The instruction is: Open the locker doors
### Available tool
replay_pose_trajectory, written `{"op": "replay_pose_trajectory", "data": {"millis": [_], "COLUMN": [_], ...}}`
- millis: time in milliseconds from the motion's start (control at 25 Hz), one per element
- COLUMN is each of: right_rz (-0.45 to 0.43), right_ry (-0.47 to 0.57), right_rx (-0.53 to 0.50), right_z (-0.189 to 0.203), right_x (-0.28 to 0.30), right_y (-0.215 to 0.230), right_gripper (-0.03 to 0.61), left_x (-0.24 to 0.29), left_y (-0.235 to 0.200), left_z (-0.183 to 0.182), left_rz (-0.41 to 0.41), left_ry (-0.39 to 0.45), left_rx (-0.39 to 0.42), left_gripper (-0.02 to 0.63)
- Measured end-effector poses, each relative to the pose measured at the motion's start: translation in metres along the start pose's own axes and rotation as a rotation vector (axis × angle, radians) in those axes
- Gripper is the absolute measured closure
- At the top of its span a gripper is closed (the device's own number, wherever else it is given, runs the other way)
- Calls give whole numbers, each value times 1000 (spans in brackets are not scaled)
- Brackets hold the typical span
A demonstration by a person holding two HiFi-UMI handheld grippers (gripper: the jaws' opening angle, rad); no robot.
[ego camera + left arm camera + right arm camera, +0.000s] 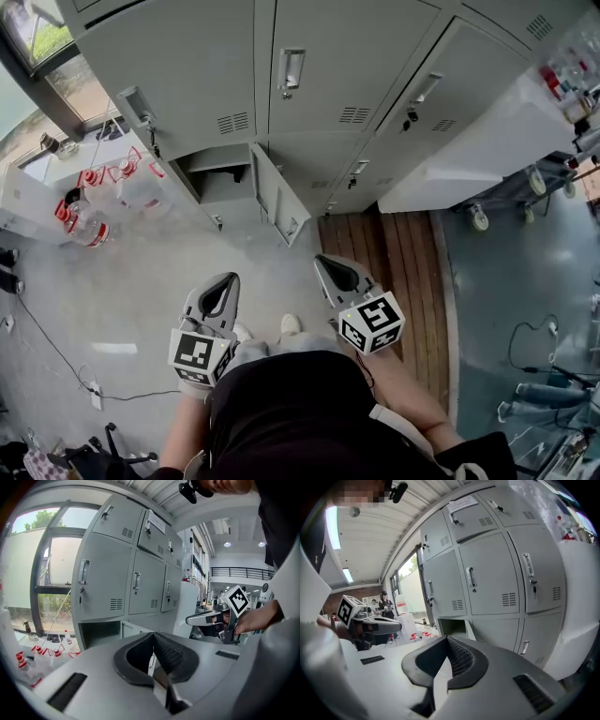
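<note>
Lockers (347,56) fill the top of the frame, and one low door (278,195) left of centre hangs open. Left gripper (221,286) and right gripper (333,270) sit lower centre, jaws pressed together, holding nothing. The doors look like stiff, light sheet steel, so I'd grab a handle (291,67).

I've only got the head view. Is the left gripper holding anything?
Observer: No. In its own view, the left gripper is shut, with nothing between its jaws.
Operator: And the right one?
Observer: The right gripper is also shut and empty, as its own view shows.
Operator: Anything higher up that I'm missing?
Observer: A paper sheet is stuck on a top-row door.
</note>
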State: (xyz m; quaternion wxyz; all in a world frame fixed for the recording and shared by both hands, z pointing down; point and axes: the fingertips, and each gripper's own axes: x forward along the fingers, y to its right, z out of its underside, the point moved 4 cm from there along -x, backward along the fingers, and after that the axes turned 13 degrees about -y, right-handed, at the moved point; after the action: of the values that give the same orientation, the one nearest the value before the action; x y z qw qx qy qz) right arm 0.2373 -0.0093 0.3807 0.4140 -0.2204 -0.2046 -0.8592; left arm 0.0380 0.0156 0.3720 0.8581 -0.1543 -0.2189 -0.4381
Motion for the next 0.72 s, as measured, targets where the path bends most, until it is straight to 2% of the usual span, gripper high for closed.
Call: {"op": "replay_pose_trajectory", "data": {"millis": [240, 480, 720], "right_rz": [21, 28, 51], "right_ry": [66, 115, 115], "right_rx": [-53, -84, -130], "right_z": [-27, -43, -48], "right_x": [-24, -33, -36], "right_y": [-28, -52, -71], "right_gripper": [552, 552, 553], "left_x": [-14, -27, -40], "left_y": [0, -1, -3], "left_z": [-28, -47, -53], "left_rz": [74, 114, 127], "left_ry": [71, 126, 150], "left_rx": [86, 123, 113], "left_gripper": [595, 595, 595]}}
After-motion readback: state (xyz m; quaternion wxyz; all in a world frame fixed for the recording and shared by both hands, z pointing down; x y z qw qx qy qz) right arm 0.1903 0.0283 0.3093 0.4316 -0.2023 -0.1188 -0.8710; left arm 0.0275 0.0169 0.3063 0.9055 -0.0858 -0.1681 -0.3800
